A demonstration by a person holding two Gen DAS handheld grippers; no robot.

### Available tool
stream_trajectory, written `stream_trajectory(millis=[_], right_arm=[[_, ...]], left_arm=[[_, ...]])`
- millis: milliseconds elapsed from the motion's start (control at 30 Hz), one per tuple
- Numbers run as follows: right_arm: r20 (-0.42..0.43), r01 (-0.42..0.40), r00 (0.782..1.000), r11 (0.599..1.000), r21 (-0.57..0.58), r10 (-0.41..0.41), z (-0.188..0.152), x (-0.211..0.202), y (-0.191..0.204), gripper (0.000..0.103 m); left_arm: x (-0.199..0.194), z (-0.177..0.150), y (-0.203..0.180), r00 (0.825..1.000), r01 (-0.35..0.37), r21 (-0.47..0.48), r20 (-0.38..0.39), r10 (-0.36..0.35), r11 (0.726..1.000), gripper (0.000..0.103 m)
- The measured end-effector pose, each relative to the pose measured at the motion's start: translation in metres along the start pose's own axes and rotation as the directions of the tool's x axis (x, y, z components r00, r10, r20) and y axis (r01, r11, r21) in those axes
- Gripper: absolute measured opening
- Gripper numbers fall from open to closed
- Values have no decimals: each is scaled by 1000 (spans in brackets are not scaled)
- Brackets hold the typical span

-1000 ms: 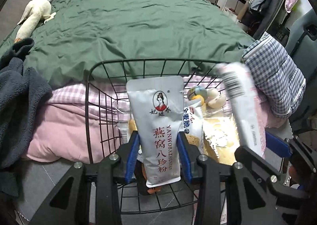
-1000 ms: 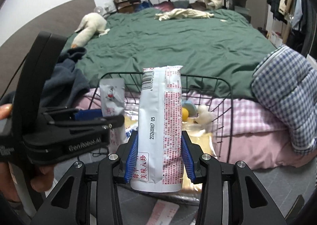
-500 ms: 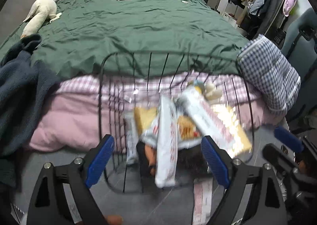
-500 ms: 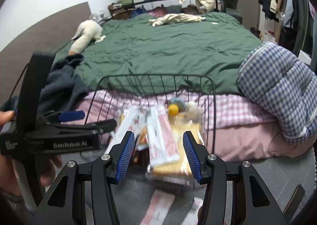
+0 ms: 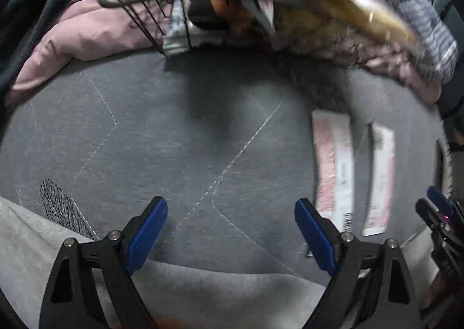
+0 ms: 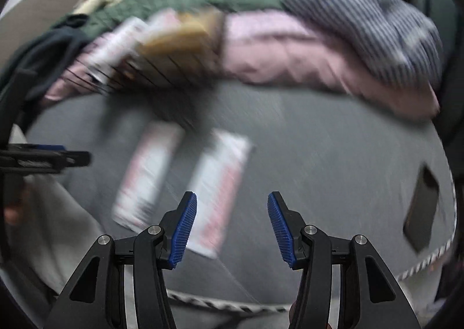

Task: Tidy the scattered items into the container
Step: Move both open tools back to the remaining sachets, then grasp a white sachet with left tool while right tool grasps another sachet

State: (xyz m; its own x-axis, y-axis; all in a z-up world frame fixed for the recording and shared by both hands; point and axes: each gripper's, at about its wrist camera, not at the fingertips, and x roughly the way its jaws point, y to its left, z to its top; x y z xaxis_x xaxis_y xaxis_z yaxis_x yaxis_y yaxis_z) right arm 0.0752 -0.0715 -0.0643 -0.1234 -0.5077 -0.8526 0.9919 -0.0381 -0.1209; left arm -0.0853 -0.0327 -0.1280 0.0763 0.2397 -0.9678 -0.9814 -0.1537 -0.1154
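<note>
My left gripper (image 5: 230, 232) points down at the grey mat, open, nothing between its blue pads. Two pink-and-white packets lie side by side on the mat to its right, one (image 5: 333, 166) nearer and one (image 5: 380, 178) further right. In the right wrist view the same packets (image 6: 148, 178) (image 6: 220, 190) lie ahead and left of my right gripper (image 6: 233, 227), which is open and empty. The nearer packet's end reaches the left pad. The black wire basket (image 5: 139, 7) (image 6: 116, 76), piled with snack packets, stands at the far edge of the mat.
Pink bedding (image 5: 87, 30) and a checked cushion (image 6: 362, 10) border the mat behind the basket. A dark flat object (image 6: 420, 207) lies on the mat at the right. Light grey cloth (image 5: 203, 294) lies under my left gripper. The picture is blurred by motion.
Both grippers opened and let their packets drop into the basket. Both then swung down and back from the basket to the mat, where two more packets came into view.
</note>
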Motion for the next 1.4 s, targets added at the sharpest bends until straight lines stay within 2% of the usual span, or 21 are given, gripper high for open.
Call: stream_trajectory(millis=[67,133,233,333,500,633,867,1033,1167,1300,1400], right_arm=[[-6,2,1000,998,61,-2,-7,5,-14,51],[41,-12,999,995,99,8,-2,-4,-23,51],[86,-34,996,995,90,26,1,-12,-22,55],[41,-18,999,998,61,16,-1,-2,-15,55],[37,-29,999,998,49,27,1,-1,-9,55],[16,-29,999,998,61,28,1,5,-9,55],[14,-52,999,989,136,50,0,16,-23,55],[-1,-60,998,992,111,61,-2,22,-17,55],[-6,-63,998,997,53,63,1,29,-2,55],[-22,-60,998,997,46,61,4,38,2,55],[-27,-63,998,997,39,64,8,44,7,55]], left_arm=[[2,1,-2,1000,-4,7,8,4,1000,90],[-1,2,-4,1000,-7,18,25,7,1000,90],[-4,0,-6,999,-9,65,35,6,998,90],[-5,-1,-7,999,-7,72,40,4,997,90],[-11,0,-15,998,14,111,60,-21,994,90],[-18,-5,-40,995,42,177,84,-58,983,90],[-2,-20,-91,995,68,297,46,-85,953,90],[20,-11,-112,996,79,310,23,-91,947,90],[37,-5,-118,998,52,313,19,-61,948,90],[38,0,-110,998,27,328,39,-42,944,90],[39,10,-88,999,14,265,37,-25,964,90]])
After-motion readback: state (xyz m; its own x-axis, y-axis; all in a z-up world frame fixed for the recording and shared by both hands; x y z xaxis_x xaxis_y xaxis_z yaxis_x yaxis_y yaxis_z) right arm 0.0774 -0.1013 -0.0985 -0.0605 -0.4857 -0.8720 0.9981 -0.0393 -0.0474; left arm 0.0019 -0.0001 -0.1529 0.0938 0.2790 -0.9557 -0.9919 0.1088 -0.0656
